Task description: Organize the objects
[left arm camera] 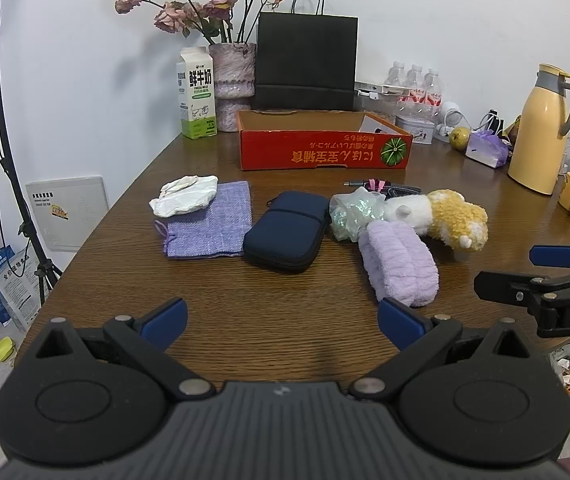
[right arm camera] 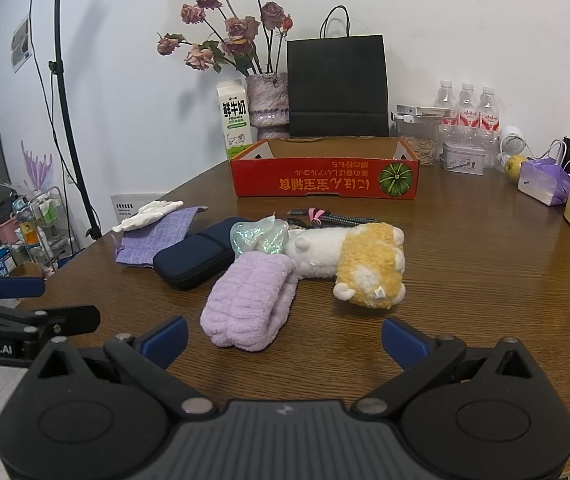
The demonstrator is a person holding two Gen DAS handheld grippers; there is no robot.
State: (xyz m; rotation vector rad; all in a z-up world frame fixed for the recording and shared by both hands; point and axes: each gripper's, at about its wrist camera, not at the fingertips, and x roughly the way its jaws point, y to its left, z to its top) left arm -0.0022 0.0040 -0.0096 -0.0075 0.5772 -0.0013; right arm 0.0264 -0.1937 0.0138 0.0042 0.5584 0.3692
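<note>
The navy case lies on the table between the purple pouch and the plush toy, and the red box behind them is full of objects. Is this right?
Not quite. The red box looks almost empty in the right wrist view. The navy case does lie between the purple pouch and the plush toy.

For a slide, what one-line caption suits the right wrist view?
Open right gripper facing a fluffy lilac rolled towel, yellow-and-white plush toy and red cardboard box on a brown wooden table.

Both tongs (left arm camera: 281,316) (right arm camera: 283,338) are black plastic with blue pads, silver rivets and white lettering.
</note>
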